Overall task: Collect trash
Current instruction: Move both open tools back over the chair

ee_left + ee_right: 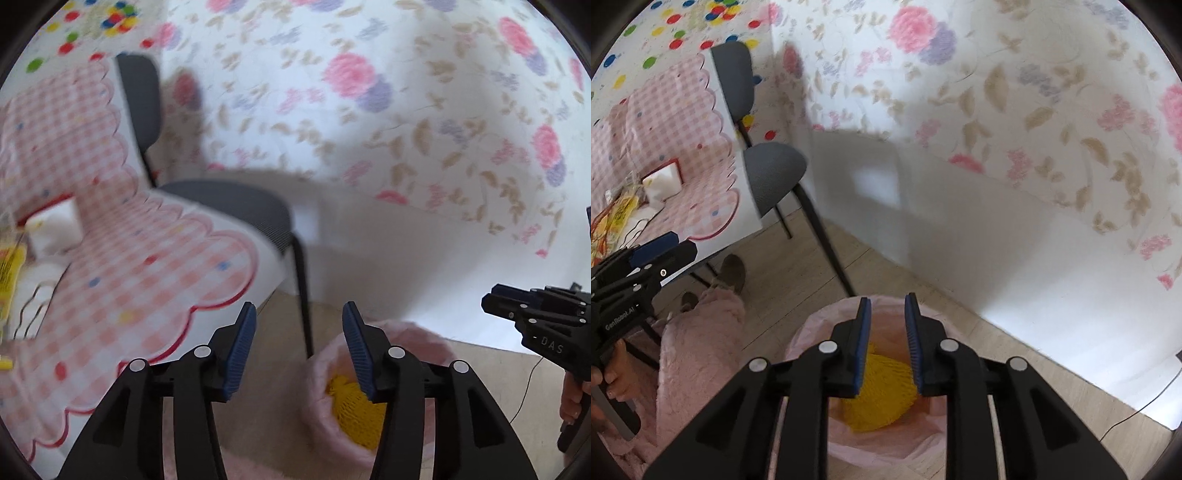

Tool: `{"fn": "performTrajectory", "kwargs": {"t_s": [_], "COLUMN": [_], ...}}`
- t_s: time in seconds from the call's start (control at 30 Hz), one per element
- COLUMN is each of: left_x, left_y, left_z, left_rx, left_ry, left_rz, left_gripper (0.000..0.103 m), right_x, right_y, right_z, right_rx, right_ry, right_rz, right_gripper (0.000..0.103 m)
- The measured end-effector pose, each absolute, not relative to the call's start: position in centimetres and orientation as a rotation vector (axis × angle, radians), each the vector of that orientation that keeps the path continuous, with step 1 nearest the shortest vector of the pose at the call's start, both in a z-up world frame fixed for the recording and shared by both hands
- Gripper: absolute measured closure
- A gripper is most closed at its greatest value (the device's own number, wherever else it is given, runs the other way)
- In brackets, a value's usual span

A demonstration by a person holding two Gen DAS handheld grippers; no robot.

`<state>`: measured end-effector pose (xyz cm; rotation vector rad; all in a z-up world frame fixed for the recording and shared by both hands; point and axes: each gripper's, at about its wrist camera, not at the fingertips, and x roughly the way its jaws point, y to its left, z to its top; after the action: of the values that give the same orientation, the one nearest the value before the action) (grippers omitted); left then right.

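A pink-lined trash bin (812, 332) stands on the wooden floor with a yellow net wrapper (879, 402) lying inside it. It also shows in the left wrist view (317, 406), with the yellow net wrapper (351, 410) in it. My right gripper (886, 343) is open and empty, directly above the bin. My left gripper (299, 347) is open and empty, left of the bin, over the floor by the table's edge. More trash, yellow wrappers (620, 214) and a white box (663, 182), lies on the table.
A table with a pink checked cloth (122, 251) is at the left. A dark grey chair (229, 206) stands between table and floral wall (369, 110). The person's pink-clad leg (698, 332) is left of the bin.
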<state>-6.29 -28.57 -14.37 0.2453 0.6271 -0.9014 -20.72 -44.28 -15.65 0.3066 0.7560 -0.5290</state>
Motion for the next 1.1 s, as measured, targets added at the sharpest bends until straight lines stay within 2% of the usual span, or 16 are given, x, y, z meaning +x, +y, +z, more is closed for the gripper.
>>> {"fn": "performTrajectory", "kwargs": {"t_s": [0.2,0.4,0.6,0.67,0.73,0.83,0.9,1.1], "left_x": [-3.8,-2.3,0.0,0.8,1.7,3.2,4.4,8.3], "left_y": [-24.3,-18.5,-11.4,-9.2,-6.5,-3.1,-1.4,0.4], "left_z": [-14.2,-11.2,-9.4,-9.2,-9.0,-8.7,-8.7,-9.8], "left_rx": [0.213,0.165,0.094,0.066,0.036,0.004,-0.014,-0.066], "left_ry": [0.685,0.618,0.636,0.653,0.660,0.662,0.667,0.715], "left_rz": [-0.816,-0.708,-0.527,-0.465,-0.384,-0.280,-0.226,-0.169], "left_gripper": [0.052,0.047,0.041,0.038,0.032,0.029,0.025,0.025], "right_x": [-17.3,-11.3,-6.1,-4.1,-2.7,-0.3,1.0,3.8], "right_y": [-42.0,-37.5,-32.3,-30.8,-29.4,-27.5,-26.7,-24.5], "right_z": [-14.8,-11.9,-10.1,-9.7,-9.2,-8.7,-8.7,-9.5], "right_rx": [0.333,0.254,0.171,0.157,0.126,0.057,0.026,-0.036], "right_ry": [0.727,0.720,0.698,0.699,0.690,0.677,0.670,0.658], "right_rz": [-0.375,-0.197,-0.051,-0.001,0.033,0.055,0.068,0.087], "right_gripper": [0.084,0.084,0.084,0.077,0.062,0.053,0.052,0.052]}}
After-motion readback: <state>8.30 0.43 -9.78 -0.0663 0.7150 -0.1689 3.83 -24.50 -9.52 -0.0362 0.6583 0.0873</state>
